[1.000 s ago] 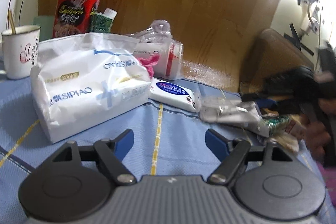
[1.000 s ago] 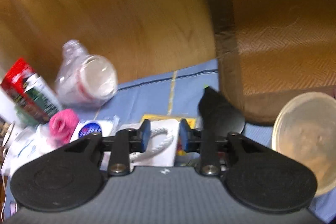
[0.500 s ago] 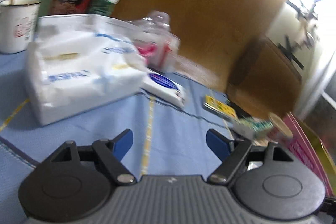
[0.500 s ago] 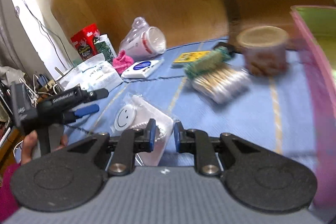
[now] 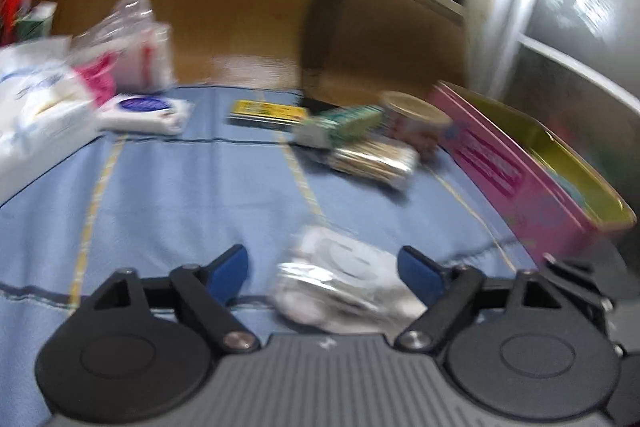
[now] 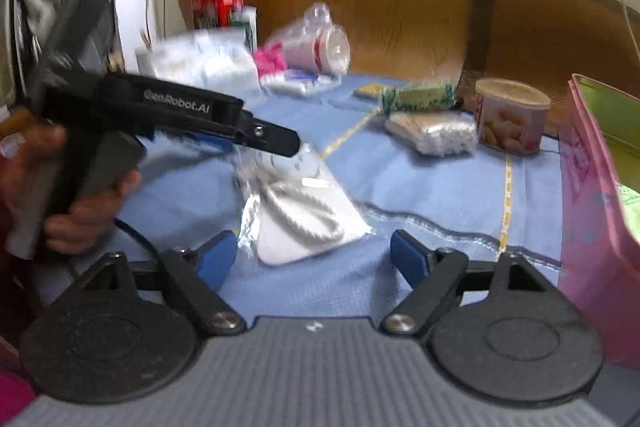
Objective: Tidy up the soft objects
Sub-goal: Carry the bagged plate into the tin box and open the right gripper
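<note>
A clear plastic packet holding a white pouch with a rope cord [image 6: 296,215] lies on the blue tablecloth [image 6: 432,187]. In the left wrist view the same packet [image 5: 340,287] lies between my left gripper's open fingers [image 5: 324,271]. My right gripper [image 6: 312,259] is open just in front of the packet, not touching it. The left gripper [image 6: 240,139] shows in the right wrist view, hovering over the packet's far end. A large white tissue pack [image 5: 36,119], a small wipes pack [image 5: 144,111] and a pink cloth [image 5: 98,79] lie far left.
A pink tin box with a yellow-green inside [image 5: 532,179] stands open at the right. A snack can [image 6: 512,115], a cotton-swab bag [image 6: 436,135], a green packet [image 6: 416,97] and a yellow card [image 5: 268,113] lie mid-table. A lying plastic cup [image 6: 316,47], red carton [image 6: 216,5] and brown chair [image 5: 380,35] are behind.
My right gripper has opened and let the white packet down on the cloth. My left gripper has swung right and now sits over the packet.
</note>
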`<state>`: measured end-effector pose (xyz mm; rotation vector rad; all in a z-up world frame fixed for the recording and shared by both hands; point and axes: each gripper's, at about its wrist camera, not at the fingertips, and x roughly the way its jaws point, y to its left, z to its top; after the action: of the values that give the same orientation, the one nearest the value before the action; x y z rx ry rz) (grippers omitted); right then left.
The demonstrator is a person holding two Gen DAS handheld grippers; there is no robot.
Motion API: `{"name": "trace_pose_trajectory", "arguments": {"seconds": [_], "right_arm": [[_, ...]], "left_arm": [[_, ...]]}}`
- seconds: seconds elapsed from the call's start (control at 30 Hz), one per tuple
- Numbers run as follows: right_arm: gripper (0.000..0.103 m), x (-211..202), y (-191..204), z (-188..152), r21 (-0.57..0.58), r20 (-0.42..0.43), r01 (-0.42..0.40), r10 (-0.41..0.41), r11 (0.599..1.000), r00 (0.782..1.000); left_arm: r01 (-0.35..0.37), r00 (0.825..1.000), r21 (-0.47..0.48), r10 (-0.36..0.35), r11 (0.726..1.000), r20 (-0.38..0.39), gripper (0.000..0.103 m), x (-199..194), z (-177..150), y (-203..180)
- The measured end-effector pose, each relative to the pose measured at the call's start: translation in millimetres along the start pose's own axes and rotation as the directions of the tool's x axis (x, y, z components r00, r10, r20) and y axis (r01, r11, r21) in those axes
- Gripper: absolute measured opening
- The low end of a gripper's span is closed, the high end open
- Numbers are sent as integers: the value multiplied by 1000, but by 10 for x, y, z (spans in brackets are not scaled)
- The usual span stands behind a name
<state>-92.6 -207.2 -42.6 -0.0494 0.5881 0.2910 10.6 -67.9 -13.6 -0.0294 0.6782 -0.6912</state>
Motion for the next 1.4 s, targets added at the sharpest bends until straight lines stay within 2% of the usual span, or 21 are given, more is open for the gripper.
{"name": "trace_pose_trajectory", "arguments": {"seconds": [0.03, 0.07, 0.1, 0.27, 0.33, 0.37, 0.43, 0.6, 0.67, 0.7, 0.77, 0.8, 0.83, 0.9, 1.0, 1.03, 1.1, 1.23, 1.27, 1.3, 1.4], "right_arm": [[71, 20, 30, 15, -22, 3, 15, -15, 1000, 1000], [48, 27, 54, 44, -33, 11, 25, -25, 999, 1000], [42, 18, 30, 32, -39, 17, 60, -60, 997, 998], [33, -27, -171, 9, 43, 51, 64, -67, 997, 996], [28, -82, -191, -19, 59, 68, 61, -65, 996, 996], [19, -92, -199, -14, 60, 78, 59, -63, 996, 995], [18, -135, -151, -25, 48, 103, 74, -79, 996, 992], [21, -137, -188, -45, 47, 86, 62, -66, 997, 994], [26, -152, -195, -58, 27, 68, 49, -51, 998, 996], [44, -170, -193, -70, 16, 63, 51, -52, 999, 997], [68, -206, -196, -91, -4, 68, 73, -72, 997, 995], [74, -215, -206, -95, -12, 73, 88, -87, 996, 994], [76, -214, -222, -92, -17, 74, 105, -103, 994, 992], [89, -171, -273, -69, -21, 61, 121, -119, 992, 991], [90, -19, -339, 3, -20, 17, 92, -92, 996, 996], [88, 69, -356, 26, -14, -16, 62, -62, 998, 998], [73, 93, -304, 67, -33, 0, 33, -33, 999, 999], [70, 57, -203, 44, -51, 36, 71, -69, 996, 997], [61, 30, -212, 52, -40, 52, 87, -85, 995, 995], [59, 8, -225, 65, -25, 57, 86, -84, 996, 995], [56, -27, -216, 86, -16, 81, 99, -97, 995, 992]], "left_arm": [[-6, 1000, 7, 6, 1000, -4, 78, -5, -4, -64], [-21, 1000, 18, 21, 1000, -12, 78, -13, -13, -128], [-29, 1000, 21, 29, 999, -11, 77, -24, -19, -160], [-5, 1000, -46, 5, 999, -1, 67, -129, 44, -173], [-4, 1000, -40, 4, 999, 16, 65, -163, 69, -232], [-4, 1000, -30, 4, 1000, 24, 64, -182, 77, -276], [-5, 1000, -13, 5, 1000, 27, 63, -179, 93, -344], [-11, 1000, -37, 10, 999, -11, 63, -103, 44, -311], [-29, 999, -63, 28, 998, -18, 72, -94, 26, -243], [-40, 999, -70, 39, 997, -12, 79, -100, 28, -211], [-48, 999, -80, 48, 996, -1, 90, -115, 50, -160], [-46, 999, -87, 46, 995, 1, 100, -113, 68, -141], [-41, 999, -92, 42, 995, 5, 102, -105, 82, -131], [-18, 1000, -87, 18, 996, -1, 102, -42, 116, -127], [54, 997, -87, -59, 995, -50, 90, 169, 121, -143], [44, 998, -68, -46, 997, -30, 87, 177, 105, -198], [1, 1000, -23, -1, 1000, -30, 85, 187, 95, -295], [29, 999, -91, -30, 995, -14, 76, 74, 90, -181], [39, 999, -109, -40, 993, -8, 75, 49, 102, -157], [48, 999, -119, -47, 992, 6, 74, 9, 124, -150], [55, 997, -96, -50, 994, 56, 74, -114, 233, -225]]}}
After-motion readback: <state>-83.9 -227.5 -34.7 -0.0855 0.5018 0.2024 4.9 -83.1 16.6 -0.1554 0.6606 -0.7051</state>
